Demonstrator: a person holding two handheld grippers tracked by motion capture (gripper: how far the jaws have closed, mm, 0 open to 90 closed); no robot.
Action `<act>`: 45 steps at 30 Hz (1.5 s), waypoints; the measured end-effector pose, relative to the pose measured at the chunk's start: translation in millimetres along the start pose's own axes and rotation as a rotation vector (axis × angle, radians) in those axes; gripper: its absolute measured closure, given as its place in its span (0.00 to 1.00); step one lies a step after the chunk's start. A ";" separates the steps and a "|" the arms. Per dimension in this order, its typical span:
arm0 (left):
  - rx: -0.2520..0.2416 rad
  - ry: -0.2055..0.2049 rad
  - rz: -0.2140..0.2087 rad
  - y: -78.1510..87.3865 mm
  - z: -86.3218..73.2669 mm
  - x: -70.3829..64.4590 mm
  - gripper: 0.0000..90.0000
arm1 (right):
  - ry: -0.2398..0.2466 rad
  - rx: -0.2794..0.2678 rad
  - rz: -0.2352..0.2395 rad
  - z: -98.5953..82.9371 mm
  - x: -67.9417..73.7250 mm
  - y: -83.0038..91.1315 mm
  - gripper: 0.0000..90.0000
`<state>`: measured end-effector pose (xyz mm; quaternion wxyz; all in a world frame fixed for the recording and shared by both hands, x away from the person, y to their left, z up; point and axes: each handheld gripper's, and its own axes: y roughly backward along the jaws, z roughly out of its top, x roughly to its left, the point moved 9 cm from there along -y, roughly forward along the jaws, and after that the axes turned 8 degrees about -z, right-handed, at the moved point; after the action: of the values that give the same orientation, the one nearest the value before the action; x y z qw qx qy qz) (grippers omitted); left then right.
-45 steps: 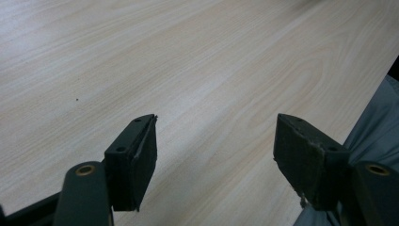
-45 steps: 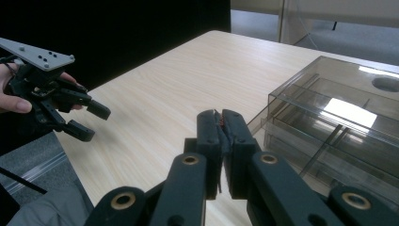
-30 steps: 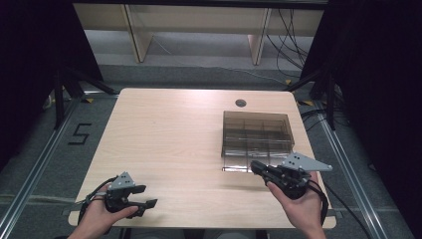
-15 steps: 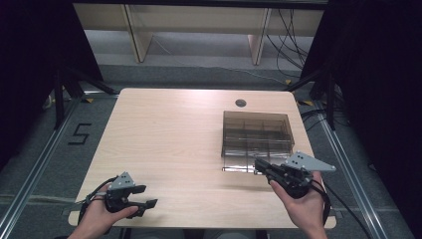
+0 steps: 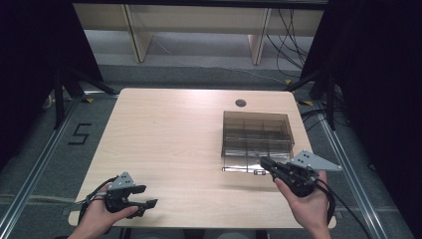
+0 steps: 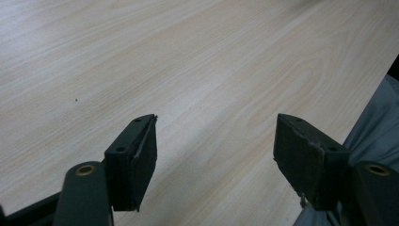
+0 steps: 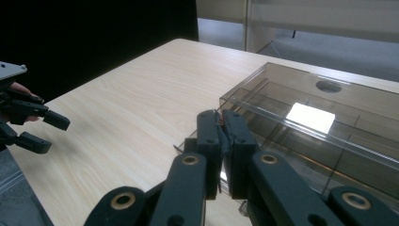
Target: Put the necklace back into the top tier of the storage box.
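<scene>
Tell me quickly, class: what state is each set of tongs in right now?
Left tongs: open, holding nothing, over bare table.
Right tongs: closed, at the near edge of the clear compartment box; a grip cannot be told.

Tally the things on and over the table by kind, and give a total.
Clear compartment boxes: 1, the box on the table
Grippers: 2, the left gripper, jaws apart, and the right gripper, jaws together at the box's near edge
Total: 3
</scene>
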<state>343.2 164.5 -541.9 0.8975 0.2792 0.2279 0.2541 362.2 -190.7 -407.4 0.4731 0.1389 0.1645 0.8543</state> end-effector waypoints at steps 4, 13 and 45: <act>-0.002 0.001 -0.002 -0.4 0.0 -0.2 0.34 | 0.020 -0.014 -0.007 1.9 -5.1 0.5 0.97; -0.003 0.003 -0.001 -0.8 0.1 -0.1 0.34 | 0.018 -0.021 -0.024 3.2 -12.3 2.7 0.97; -0.009 0.007 0.000 -0.9 0.4 0.0 0.34 | -0.002 -0.029 -0.083 5.9 -32.9 8.7 0.97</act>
<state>343.7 163.7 -542.2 0.8979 0.2742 0.2300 0.2562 374.8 -222.2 -401.2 0.5102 0.1258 0.1571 0.8362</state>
